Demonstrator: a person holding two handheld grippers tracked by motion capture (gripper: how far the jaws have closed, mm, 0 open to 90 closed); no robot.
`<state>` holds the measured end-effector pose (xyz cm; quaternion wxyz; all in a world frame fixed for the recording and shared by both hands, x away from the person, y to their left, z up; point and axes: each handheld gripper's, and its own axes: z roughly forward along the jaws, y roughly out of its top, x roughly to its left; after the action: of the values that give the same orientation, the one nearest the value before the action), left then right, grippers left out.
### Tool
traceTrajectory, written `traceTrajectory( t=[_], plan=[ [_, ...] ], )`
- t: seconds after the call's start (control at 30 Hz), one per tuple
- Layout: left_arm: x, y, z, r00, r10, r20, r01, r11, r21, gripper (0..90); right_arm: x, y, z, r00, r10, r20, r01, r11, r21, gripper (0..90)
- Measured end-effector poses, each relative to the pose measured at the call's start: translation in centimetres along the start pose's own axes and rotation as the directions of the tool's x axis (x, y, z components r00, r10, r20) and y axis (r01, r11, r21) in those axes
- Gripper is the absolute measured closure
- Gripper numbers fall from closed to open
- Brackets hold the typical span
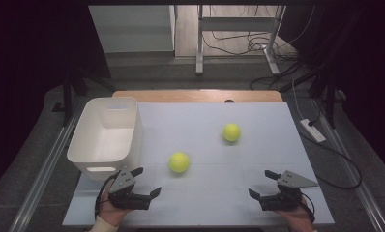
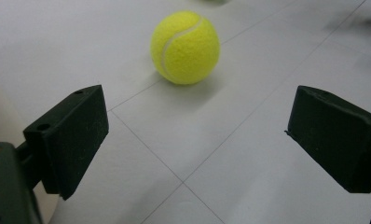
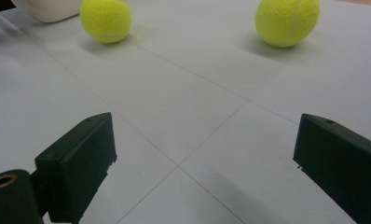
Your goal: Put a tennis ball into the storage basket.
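At the near edge of the white table (image 1: 277, 121), I hold my left gripper (image 1: 146, 181) and right gripper (image 1: 263, 183) with jaws spread wide and nothing between them. Two tennis balls lie apart on the table: the near ball (image 1: 179, 162) sits just ahead of my left gripper, the far ball (image 1: 231, 132) further back, toward the right. A white bin (image 1: 106, 133) stands at the left edge, seemingly empty, though its floor is hard to make out.

bin (image 1: 106, 137) – table (image 1: 205, 203) left edge | near ball (image 1: 179, 162) – right of bin | far ball (image 1: 231, 132) – behind, further right
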<state>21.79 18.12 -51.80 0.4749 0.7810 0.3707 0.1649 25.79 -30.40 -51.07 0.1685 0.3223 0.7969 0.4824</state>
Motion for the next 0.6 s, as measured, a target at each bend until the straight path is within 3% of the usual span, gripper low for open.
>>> traceTrajectory(
  t=[0.6],
  plan=[
    [-0.16, 0.28, -0.11, 0.9998, -0.021, 0.002, 0.021, 0.9996, 0.017, 5.8, -0.25, 0.46, 0.22, 0.9999, 0.011, 0.011, -0.010, 1.000, -0.021, 5.9]
  ],
)
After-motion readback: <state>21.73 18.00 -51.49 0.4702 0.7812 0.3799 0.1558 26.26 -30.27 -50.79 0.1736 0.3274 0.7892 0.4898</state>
